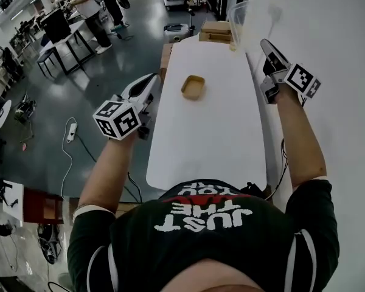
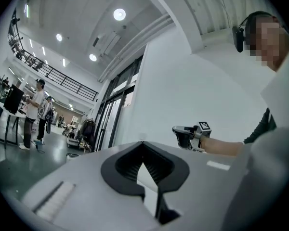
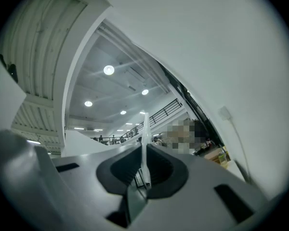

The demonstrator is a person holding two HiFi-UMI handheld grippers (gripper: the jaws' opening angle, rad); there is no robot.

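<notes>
Left claw [image 1: 149, 79] and right claw [image 1: 265, 44], both closed empty, flank distant yellow tray [image 1: 193, 87]

Cam setup: 1 head cam, 2 gripper cams.
Head cam looks steeply down from above, table [image 1: 213, 139] running to 12 o'clock. Left gripper [image 1: 151, 79] cam sits at table's 9, close behind its own jaws, facing up & across to 3; shares right gripper [image 1: 266, 44] w/ head view. Right gripper cam, at 2, tilts up at ceiling lights [image 3: 109, 70].
</notes>
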